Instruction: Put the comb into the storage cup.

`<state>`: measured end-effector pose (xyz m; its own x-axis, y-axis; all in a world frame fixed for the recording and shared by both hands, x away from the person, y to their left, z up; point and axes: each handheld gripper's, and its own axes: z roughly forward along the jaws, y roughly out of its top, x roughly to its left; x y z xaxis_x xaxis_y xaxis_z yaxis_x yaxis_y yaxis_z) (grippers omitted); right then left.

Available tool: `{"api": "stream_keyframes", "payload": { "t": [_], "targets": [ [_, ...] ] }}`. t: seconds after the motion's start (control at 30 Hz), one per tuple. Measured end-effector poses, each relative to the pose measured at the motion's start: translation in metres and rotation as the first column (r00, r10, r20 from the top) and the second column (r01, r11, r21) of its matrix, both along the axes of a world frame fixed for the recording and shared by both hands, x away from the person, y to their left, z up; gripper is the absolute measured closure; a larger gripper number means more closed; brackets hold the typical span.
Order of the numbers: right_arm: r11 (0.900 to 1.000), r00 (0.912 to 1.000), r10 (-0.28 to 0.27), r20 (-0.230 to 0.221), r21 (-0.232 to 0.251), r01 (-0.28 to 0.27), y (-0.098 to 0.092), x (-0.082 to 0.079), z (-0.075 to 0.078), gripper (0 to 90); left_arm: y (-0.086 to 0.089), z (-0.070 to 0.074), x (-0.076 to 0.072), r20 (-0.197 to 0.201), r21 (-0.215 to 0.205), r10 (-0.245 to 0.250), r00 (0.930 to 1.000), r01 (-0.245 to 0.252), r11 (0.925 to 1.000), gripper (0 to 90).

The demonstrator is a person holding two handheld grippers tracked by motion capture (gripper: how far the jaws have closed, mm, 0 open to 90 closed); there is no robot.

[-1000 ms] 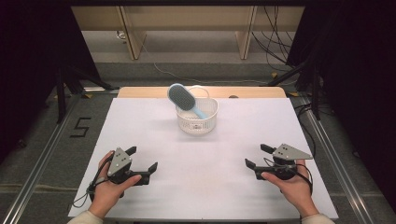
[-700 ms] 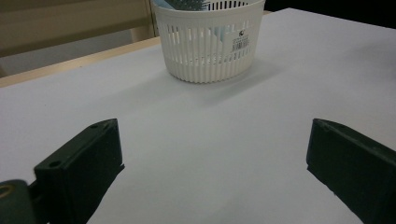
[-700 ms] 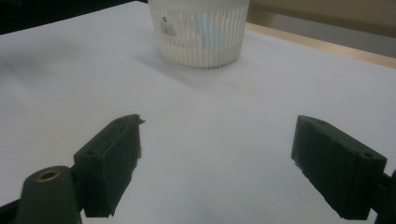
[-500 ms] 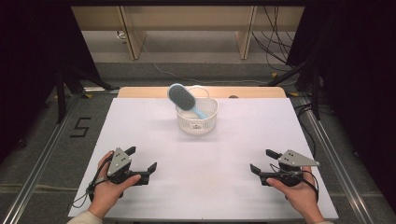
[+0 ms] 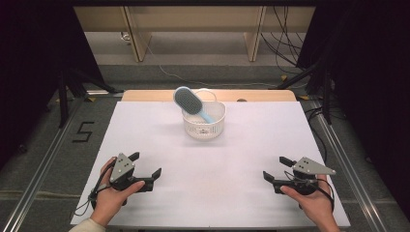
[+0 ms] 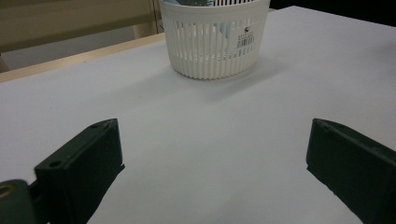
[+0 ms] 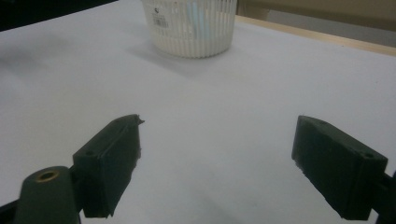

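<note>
While each hand-held gripper gapes near the front edge, the basket sits far back.

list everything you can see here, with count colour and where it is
basket: 1, white slatted plastic, far middle of the table, a small label on its wall
hairbrush: 1, light blue with a dark grey bristle face, standing tilted in the basket, head sticking out over the rim to the far left
table: 1, white top with a bare wooden strip along the far edge
floor marking "5": 1, black, on the grey floor left of the table
cables: several, dark, on the floor beyond the table at the right
left gripper: 1, black with a grey plate, near left of the table, jaws open, nothing between them
right gripper: 1, black with a grey plate, near right, jaws open, nothing between them
hands: 2, one holding each gripper
</note>
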<state>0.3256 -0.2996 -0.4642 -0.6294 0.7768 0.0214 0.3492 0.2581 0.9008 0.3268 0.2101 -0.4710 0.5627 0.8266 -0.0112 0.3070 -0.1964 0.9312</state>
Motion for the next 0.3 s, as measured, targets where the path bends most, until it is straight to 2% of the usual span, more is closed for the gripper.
{"api": "stream_keyframes", "payload": {
  "t": [0.3],
  "targets": [
    [1.000,0.9999,-0.009,-0.007,0.002,0.009,-0.0030,0.0028,-0.0030,16.4,-0.0017,-0.0010,0.0011,-0.005,0.005,-0.006,1.0000,0.006,1.0000,3.3]
  ]
}}
